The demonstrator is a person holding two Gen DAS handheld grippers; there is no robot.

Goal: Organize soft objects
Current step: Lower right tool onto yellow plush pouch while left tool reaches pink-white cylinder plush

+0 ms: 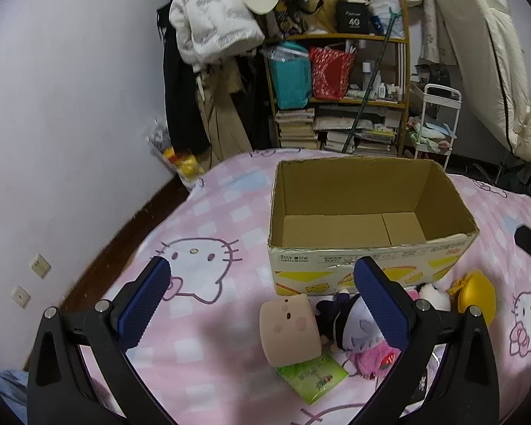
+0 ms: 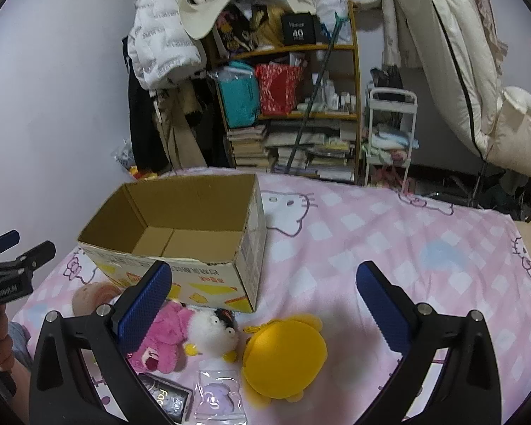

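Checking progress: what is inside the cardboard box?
The cardboard box shows only its bare bottom flaps. The strip behind its near wall is hidden in both views.

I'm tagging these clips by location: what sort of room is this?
Most likely a lived-in bedroom: a bed under a pink cartoon-cat sheet, a crowded bookshelf behind it, and coats hanging against the wall.

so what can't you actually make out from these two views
- Dark-clothed plush doll: left wrist view, its right side is behind the open left gripper's finger.
- Pink plush bear: right wrist view, partly behind the open right gripper's finger.
- Clear plastic pouch and black packet: cut off by the bottom edge.
- Print on the open brown cardboard box: too blurred to read.
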